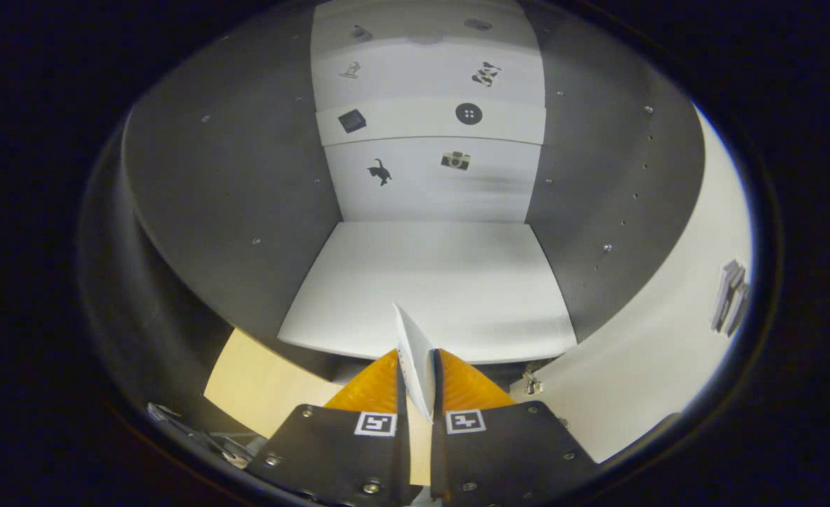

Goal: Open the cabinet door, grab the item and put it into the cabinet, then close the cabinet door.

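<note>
The gripper point(416, 366) is pointed straight into the open cabinet point(232, 176), its 2 fingers pressed together on a thin white card point(415, 359). The card stands on edge between them, tilted a little, with its pointed upper corner poking out past the fingertips and over the front edge of the cabinet floor point(429, 282). So the item is in the grip at the mouth of the cabinet, not set down inside.

The cabinet has dark side walls dotted with small screw heads, a pale floor and a pale back wall point(429, 141). The back wall is made of stacked white panels carrying small black pictures: a cat point(380, 171), a camera point(455, 160), a round button point(468, 113) and a few more higher up that are too blurred to name.

The door point(654, 338) is swung open beside the right wall, white on its face, with a metal hinge point(530, 382) low at its inner edge. A light wooden tabletop point(260, 384) shows below the cabinet front.
</note>
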A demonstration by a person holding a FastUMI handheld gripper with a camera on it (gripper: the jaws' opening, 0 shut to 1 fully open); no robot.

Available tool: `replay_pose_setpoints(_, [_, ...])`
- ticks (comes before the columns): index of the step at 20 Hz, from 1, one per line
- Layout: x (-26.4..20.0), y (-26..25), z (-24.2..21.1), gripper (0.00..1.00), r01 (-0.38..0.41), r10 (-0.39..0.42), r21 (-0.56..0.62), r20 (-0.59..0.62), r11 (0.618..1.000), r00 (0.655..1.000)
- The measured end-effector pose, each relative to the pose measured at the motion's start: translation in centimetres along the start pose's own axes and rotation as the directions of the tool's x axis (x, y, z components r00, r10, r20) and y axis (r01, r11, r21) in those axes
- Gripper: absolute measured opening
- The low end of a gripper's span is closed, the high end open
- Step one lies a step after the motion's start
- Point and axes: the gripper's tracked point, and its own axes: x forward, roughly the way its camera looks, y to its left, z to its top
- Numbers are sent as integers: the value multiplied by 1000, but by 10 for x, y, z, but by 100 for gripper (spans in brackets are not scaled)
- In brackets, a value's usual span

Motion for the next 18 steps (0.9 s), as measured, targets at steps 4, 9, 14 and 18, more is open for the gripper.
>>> replay_pose_setpoints(4, [25,-8,6,12,11,-10,15,-70,1000,997])
replay_pose_setpoints(9, [42,-13,10,11,9,-6,22,-127,1000,992])
replay_pose_setpoints(14, [48,-10,16,12,-18,26,56,-144,998,989])
replay_pose_setpoints(18, [48,-7,20,27,-34,41,62,-128,997,991])
